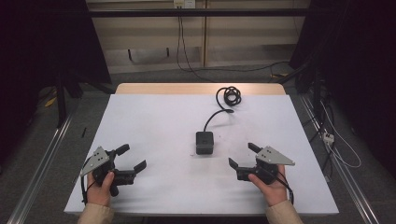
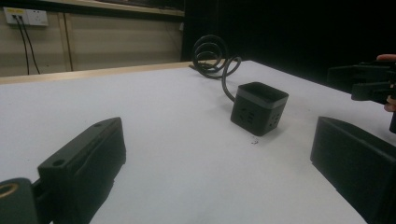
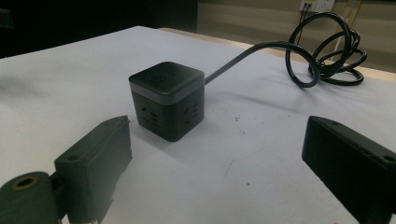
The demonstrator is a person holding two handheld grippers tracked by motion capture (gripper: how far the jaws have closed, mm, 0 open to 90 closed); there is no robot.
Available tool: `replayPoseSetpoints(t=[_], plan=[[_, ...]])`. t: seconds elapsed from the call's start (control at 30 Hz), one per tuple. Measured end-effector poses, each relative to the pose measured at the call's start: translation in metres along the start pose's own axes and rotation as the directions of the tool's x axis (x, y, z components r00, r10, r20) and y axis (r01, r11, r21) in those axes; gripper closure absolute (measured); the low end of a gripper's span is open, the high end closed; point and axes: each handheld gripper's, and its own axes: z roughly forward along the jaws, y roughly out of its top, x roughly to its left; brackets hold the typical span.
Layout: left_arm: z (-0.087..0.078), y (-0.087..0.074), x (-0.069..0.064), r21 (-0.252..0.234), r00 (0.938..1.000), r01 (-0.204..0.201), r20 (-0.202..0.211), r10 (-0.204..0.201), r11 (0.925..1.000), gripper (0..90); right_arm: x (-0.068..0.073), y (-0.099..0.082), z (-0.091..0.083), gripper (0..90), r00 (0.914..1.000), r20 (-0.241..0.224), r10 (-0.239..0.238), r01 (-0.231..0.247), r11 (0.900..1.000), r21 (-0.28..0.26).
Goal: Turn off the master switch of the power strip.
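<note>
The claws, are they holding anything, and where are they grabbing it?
Nothing is held. The left claw and the right claw are both open, and the black socket cube sits untouched on the table between them.

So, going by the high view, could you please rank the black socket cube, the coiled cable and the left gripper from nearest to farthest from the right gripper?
1. Socket cube: mid-table, just ahead and to the left of the right gripper.
2. Left gripper: across the near edge, on the table's left side.
3. Coiled cable: at the table's far edge.
</note>
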Motion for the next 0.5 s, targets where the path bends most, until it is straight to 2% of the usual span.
replayPoseSetpoints(t=[0.5], plan=[[-0.001, 0.000, 0.000, 0.000, 1.0000, 0.000, -0.004, 0.000, 1.0000, 3.0, 0.003, 0.008, 0.013, 10.3, 0.9999, -0.015, -0.001, 0.001, 0.9999, 0.011]])
